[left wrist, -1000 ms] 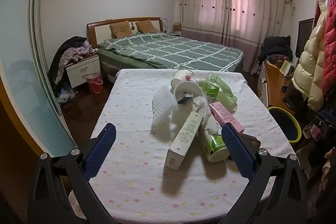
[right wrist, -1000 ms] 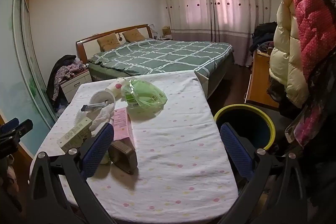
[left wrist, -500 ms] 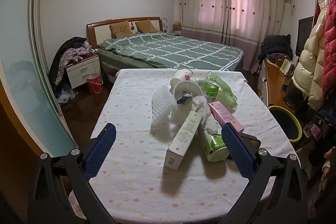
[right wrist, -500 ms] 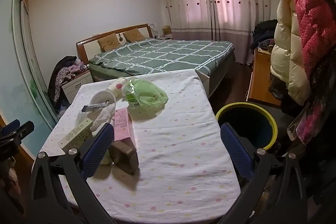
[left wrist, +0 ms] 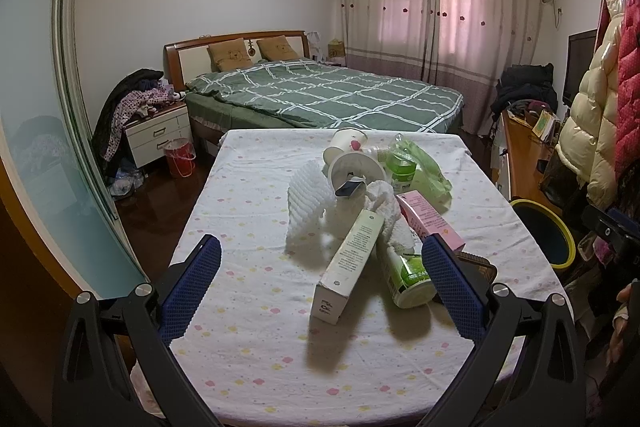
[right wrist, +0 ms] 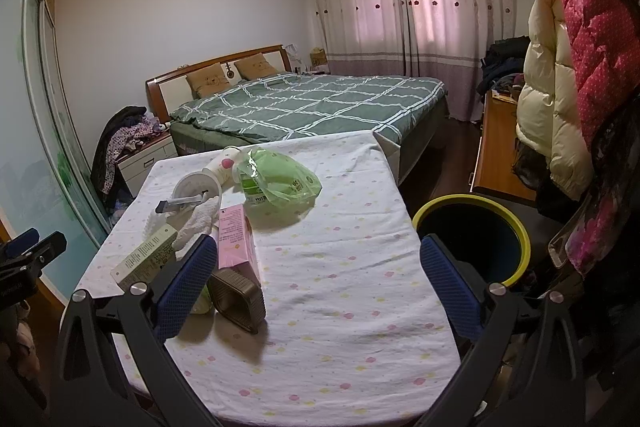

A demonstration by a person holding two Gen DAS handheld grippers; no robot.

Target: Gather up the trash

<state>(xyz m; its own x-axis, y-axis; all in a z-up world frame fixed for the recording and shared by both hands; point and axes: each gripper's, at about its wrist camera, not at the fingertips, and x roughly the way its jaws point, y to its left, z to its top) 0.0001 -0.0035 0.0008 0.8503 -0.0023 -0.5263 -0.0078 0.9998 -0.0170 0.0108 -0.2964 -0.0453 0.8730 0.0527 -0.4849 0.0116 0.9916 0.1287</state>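
Observation:
Trash lies in a pile on the table [left wrist: 248, 339]: a long white box [left wrist: 348, 263], a pink box [left wrist: 430, 223], a green-labelled bottle [left wrist: 408, 279], white foam netting [left wrist: 306, 207], a paper cup [left wrist: 346, 143] and a green plastic bag [left wrist: 420, 171]. My left gripper [left wrist: 320, 287] is open and empty, just short of the white box. My right gripper [right wrist: 316, 279] is open and empty over the table [right wrist: 340, 307], with the pink box [right wrist: 236, 239] and a brown ridged case [right wrist: 238, 301] by its left finger. A yellow-rimmed bin [right wrist: 476, 239] stands to the right.
A bed [left wrist: 320, 95] with a green quilt stands behind the table. A nightstand [left wrist: 156, 135] and a red bucket [left wrist: 180, 157] are at the left. Coats [right wrist: 580, 67] hang at the right by a wooden desk [right wrist: 496, 147].
Both grippers have held nearly still. The right view has shifted slightly, nothing on the table has moved.

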